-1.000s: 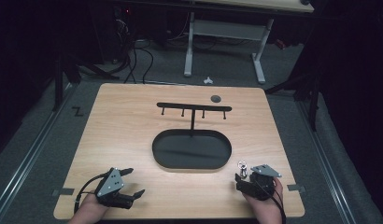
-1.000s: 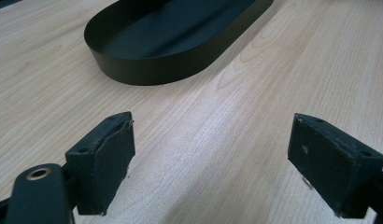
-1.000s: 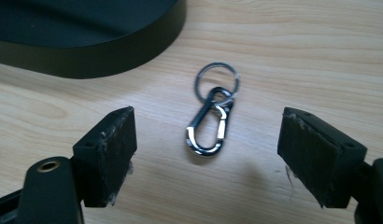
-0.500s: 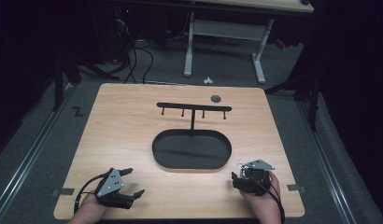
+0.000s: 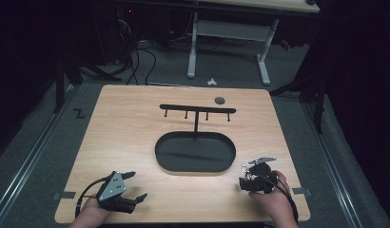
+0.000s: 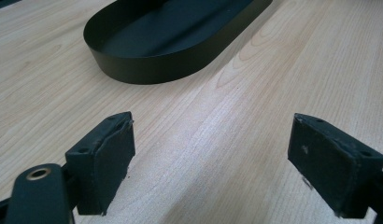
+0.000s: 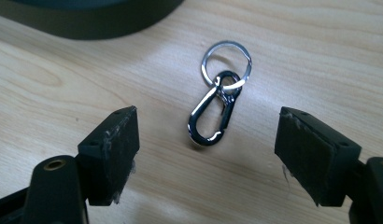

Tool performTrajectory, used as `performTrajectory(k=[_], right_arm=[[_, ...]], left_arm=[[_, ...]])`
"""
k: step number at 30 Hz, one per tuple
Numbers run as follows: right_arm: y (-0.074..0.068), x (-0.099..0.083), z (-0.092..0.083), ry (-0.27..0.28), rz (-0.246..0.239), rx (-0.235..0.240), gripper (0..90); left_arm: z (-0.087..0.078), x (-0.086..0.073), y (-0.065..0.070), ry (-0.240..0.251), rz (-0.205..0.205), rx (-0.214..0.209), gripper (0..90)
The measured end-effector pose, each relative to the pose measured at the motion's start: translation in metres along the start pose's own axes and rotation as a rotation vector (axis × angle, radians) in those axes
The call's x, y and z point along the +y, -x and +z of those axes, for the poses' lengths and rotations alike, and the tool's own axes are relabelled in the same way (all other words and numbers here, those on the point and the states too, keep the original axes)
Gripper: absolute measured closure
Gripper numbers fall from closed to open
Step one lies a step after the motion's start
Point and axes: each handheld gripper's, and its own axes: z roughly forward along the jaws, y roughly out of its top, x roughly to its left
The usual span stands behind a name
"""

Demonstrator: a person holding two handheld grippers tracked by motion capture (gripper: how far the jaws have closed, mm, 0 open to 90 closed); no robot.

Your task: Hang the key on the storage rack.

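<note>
A silver carabiner clip [image 7: 212,116] with a split key ring [image 7: 226,58] on its end lies flat on the wooden table [image 5: 131,128]. My right gripper [image 7: 208,147] hovers low over it, open, with one black pad on each side of the clip and neither touching it. In the high view the right gripper [image 5: 245,179] sits near the table's front right, just off the black oval tray [image 5: 183,159]. My left gripper [image 5: 137,185] rests at the front left, open and with nothing between its pads [image 6: 110,147].
A black T-shaped rack [image 5: 198,109] with several small hooks stands at the tray's far edge. A small dark disc [image 5: 219,100] lies behind it. The tray's wall [image 6: 152,70] lies ahead of the left gripper, with bare wood between.
The right gripper has shifted slightly left and tilted down over the clip. The left gripper has stayed put.
</note>
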Motion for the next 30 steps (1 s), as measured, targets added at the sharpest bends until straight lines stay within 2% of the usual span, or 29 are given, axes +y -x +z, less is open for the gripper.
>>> performTrajectory(k=[1, 2, 3, 6, 7, 8, 9, 10, 11, 13, 16, 17, 26, 30], right_arm=[[0.001, 0.002, 0.000, -0.026, -0.007, 0.000, 22.9], [0.001, 0.002, 0.000, -0.026, -0.007, 0.000, 22.9], [0.001, 0.005, -0.001, -0.060, -0.013, 0.006, 23.1], [0.001, 0.009, -0.001, -0.086, -0.024, 0.008, 23.3], [0.000, 0.012, -0.001, -0.116, -0.033, 0.025, 23.1], [0.000, 0.012, -0.001, -0.116, -0.033, 0.025, 23.1], [-0.002, 0.016, 0.000, -0.158, -0.037, 0.044, 22.7], [-0.002, 0.017, 0.000, -0.171, -0.038, 0.055, 22.6], [-0.002, 0.017, 0.000, -0.171, -0.038, 0.055, 22.6], [-0.004, 0.023, 0.003, -0.227, -0.054, 0.056, 22.3], [-0.003, 0.027, 0.004, -0.249, -0.063, 0.043, 23.6], [-0.001, 0.032, 0.006, -0.282, -0.064, 0.036, 24.8], [0.002, 0.044, 0.010, -0.314, -0.042, 0.019, 31.2], [0.002, 0.045, 0.014, -0.336, -0.048, 0.022, 38.0]], left_arm=[[0.000, 0.000, 0.000, 0.000, 0.001, -0.001, 15.3], [0.000, 0.000, 0.000, 0.000, 0.001, -0.001, 15.3], [0.000, 0.000, 0.000, 0.000, -0.001, 0.000, 15.3], [0.001, 0.000, 0.000, -0.002, -0.001, 0.000, 15.3], [0.001, 0.001, 0.000, -0.002, 0.001, 0.000, 15.3], [0.001, 0.001, 0.000, -0.002, 0.001, 0.000, 15.3], [0.001, 0.001, 0.000, -0.004, 0.002, -0.002, 15.3], [0.002, 0.001, 0.000, -0.005, 0.003, -0.002, 15.3], [0.002, 0.001, 0.000, -0.005, 0.003, -0.002, 15.3], [0.002, 0.001, 0.000, -0.005, 0.003, -0.002, 15.3], [0.002, 0.001, 0.000, -0.005, 0.003, -0.003, 15.3], [0.002, 0.001, 0.000, -0.005, 0.003, -0.003, 15.3], [0.002, 0.001, 0.000, -0.005, 0.003, -0.004, 15.3], [0.002, 0.001, 0.000, -0.005, 0.002, -0.006, 15.3]])
